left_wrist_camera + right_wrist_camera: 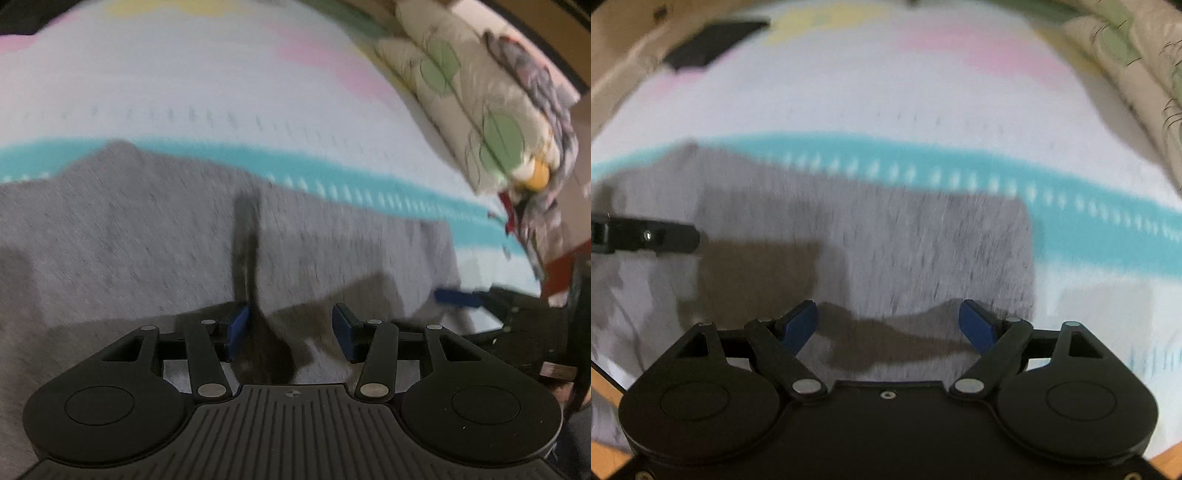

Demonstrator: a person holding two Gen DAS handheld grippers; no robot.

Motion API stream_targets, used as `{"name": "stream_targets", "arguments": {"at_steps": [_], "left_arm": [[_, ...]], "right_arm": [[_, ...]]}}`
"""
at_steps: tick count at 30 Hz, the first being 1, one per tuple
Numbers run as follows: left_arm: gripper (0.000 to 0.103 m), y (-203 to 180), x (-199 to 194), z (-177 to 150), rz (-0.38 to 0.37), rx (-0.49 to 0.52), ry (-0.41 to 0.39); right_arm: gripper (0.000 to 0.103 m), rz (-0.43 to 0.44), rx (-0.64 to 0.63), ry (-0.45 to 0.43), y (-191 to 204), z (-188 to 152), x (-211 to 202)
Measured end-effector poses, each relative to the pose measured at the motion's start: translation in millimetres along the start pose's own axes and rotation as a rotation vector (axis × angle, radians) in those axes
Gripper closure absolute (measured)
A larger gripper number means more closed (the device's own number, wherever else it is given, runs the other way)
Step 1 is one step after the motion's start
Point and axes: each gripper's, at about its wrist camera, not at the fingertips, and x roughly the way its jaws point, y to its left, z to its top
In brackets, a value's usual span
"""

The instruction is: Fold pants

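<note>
Close in, both tools hang over the grey pants (155, 236), which lie spread on a bedsheet with a teal stripe (332, 173). The left gripper (291, 328) stands partly open; a dark strip, perhaps a drawstring (245, 236), rises just beside its left pad, but blur hides whether the pads press it, so I cannot tell if anything is held. The right gripper (888, 325) is spread wide with only cloth and shadow between its blue pads, gripping nothing. Its jaws sit over the pants' near edge, close to the right-hand corner.

Beyond the pants, the teal stripe crosses the sheet, and past it lie pale pink and yellow patches. A flowered pillow (476, 107) is well apart, past the stripe to the right.

The risk, I judge, is pinching a single layer, or the sheet along with the cloth near that corner, which would drag the fold crooked.
</note>
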Motion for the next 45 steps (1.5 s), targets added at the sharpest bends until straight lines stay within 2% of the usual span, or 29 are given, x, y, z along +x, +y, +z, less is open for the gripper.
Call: {"name": "stream_targets", "arguments": {"at_steps": [3,6,8,14,21,25,27,28,29,30,31,35,39,43,45], "left_arm": [[0.047,-8,4,-4,0.030,0.062,-0.023],[0.040,-8,6,-3,0.015,0.036,-0.028],[0.037,-7,8,0,0.001,0.000,-0.030],[0.037,-3,-3,-1,0.006,-0.090,-0.048],[0.036,-13,-1,-7,0.065,-0.054,-0.076],[0.029,-15,9,3,0.018,-0.074,-0.070],[0.029,-13,10,8,0.003,-0.107,-0.061],[0.034,-12,9,9,-0.005,-0.126,-0.064],[0.052,-11,8,8,-0.002,-0.143,-0.072],[0.063,-11,7,6,0.021,-0.147,-0.076],[0.081,-11,6,5,0.068,-0.138,-0.080],[0.095,-12,-3,-1,0.064,-0.140,-0.116],[0.096,-25,-19,-8,0.072,-0.069,-0.177],[0.096,-27,-46,-17,0.037,-0.090,-0.238],[0.096,-24,-60,-25,0.052,-0.092,-0.282]], "right_arm": [[0.008,-0.018,-0.036,-0.047,7,-10,3],[0.001,0.011,-0.022,-0.053,7,-16,6],[0.000,0.029,-0.005,-0.062,3,-15,4],[0.000,0.046,-0.005,-0.107,6,-30,-1],[0.000,0.078,-0.020,-0.094,3,-30,-5],[0.000,0.092,-0.006,-0.080,2,-26,-5],[0.000,0.095,0.007,-0.077,1,-24,-4],[0.000,0.096,0.013,-0.074,0,-24,-5],[0.000,0.099,0.015,-0.073,0,-23,-5],[0.001,0.101,0.017,-0.075,-1,-22,-6],[0.001,0.104,0.018,-0.078,-2,-22,-7],[0.005,0.115,0.025,-0.094,-6,-23,-11],[0.007,0.108,0.042,-0.108,-11,-24,-16],[0.009,0.115,0.065,-0.142,-18,-23,-29],[0.009,0.121,0.080,-0.172,-20,-21,-38]]}}
